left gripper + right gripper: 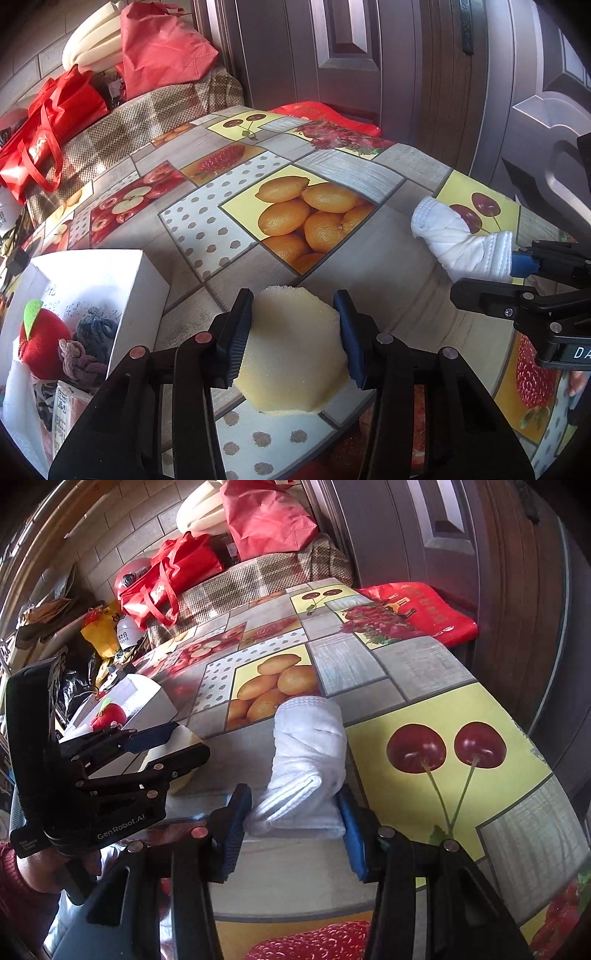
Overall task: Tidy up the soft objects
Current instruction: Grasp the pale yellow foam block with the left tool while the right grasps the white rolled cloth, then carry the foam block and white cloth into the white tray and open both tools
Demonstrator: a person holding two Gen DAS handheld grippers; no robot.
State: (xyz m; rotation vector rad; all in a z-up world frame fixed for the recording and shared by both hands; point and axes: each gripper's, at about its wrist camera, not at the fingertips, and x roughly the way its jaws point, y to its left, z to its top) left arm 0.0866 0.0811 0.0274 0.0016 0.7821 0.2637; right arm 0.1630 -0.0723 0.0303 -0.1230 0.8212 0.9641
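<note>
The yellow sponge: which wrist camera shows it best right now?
The left wrist view. There the yellow sponge sits centred between the pads of the left gripper, which press its sides, and nearly its whole face shows. In the right wrist view only a pale sliver of it peeks out behind the left gripper's fingers.

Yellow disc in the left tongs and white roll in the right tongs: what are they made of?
Yellow disc: looks like sponge foam, matte with a fine grainy, porous face, edges dented where the left tongs pinch it. White roll: seemingly woven cotton cloth, matte, with a waffle-textured end and soft folds; held in the right tongs.
</note>
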